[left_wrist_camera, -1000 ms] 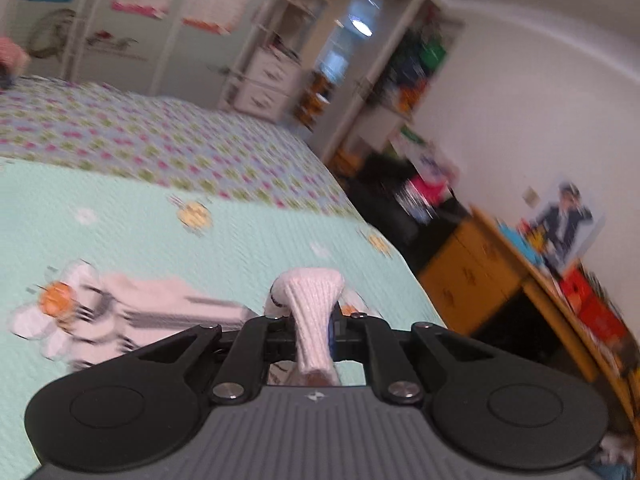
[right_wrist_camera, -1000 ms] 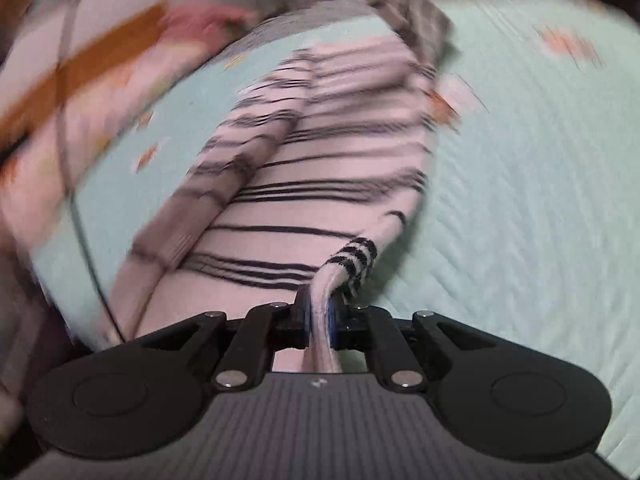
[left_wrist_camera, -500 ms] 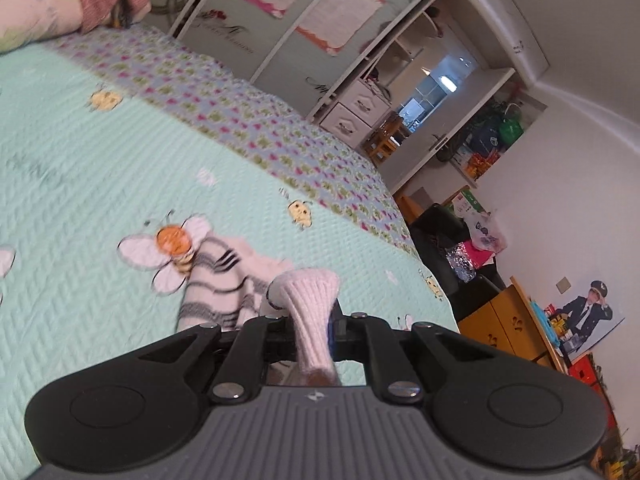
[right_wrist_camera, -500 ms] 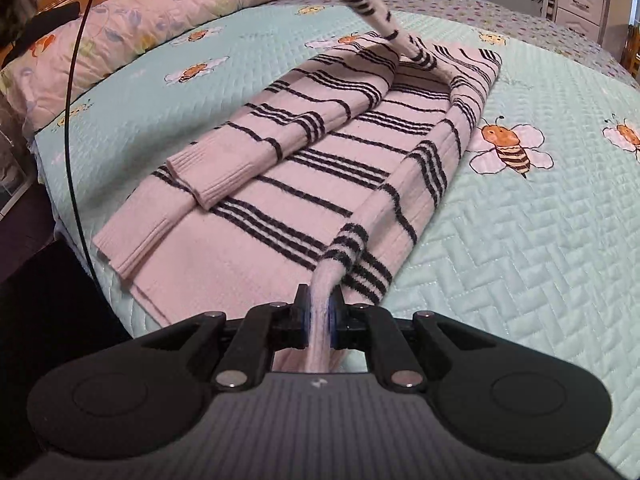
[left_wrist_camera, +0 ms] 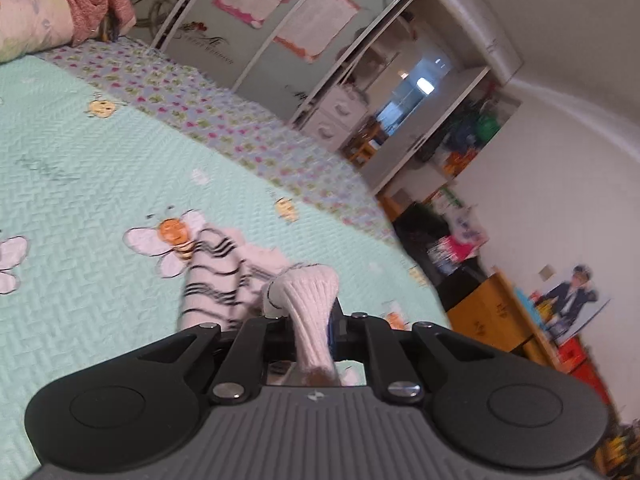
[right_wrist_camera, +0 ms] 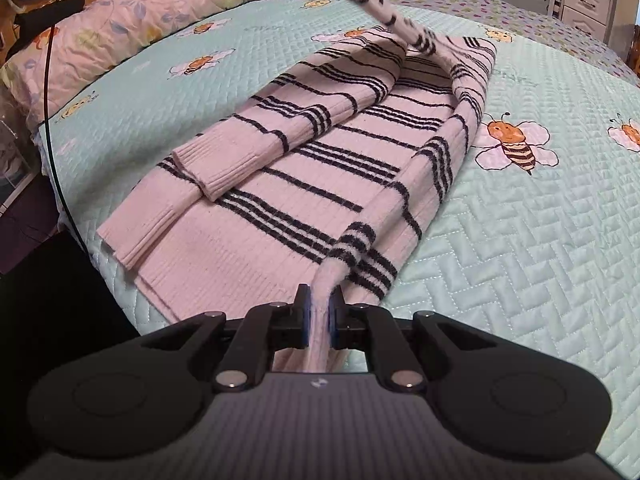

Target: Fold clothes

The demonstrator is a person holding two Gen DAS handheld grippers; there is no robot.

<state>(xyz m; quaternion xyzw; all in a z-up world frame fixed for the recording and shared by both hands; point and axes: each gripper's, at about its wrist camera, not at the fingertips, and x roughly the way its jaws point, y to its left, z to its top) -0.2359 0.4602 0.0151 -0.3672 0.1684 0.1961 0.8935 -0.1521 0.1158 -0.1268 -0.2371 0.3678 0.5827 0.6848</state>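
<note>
Pinching striped sweater (right_wrist_camera: 280, 184) — left gripper (left_wrist_camera: 310, 320) clamped | right gripper (right_wrist_camera: 320, 312) clamped | wardrobe lettering unreadable

Striped sweaters (right_wrist_camera: 320, 168): one, lying on the bed (right_wrist_camera: 540, 240).
Sleeves folded over the sweater's body (right_wrist_camera: 280, 120): one.
Tongs: two, the left tongs (left_wrist_camera: 308, 320) and the right tongs (right_wrist_camera: 320, 312), each with its jaws closed on a part of the sweater.
Large bees printed beside the sweater, right wrist view (right_wrist_camera: 516, 144): one whole, just off its right edge.
Pillows at the head of the bed (right_wrist_camera: 132, 28): one.
</note>
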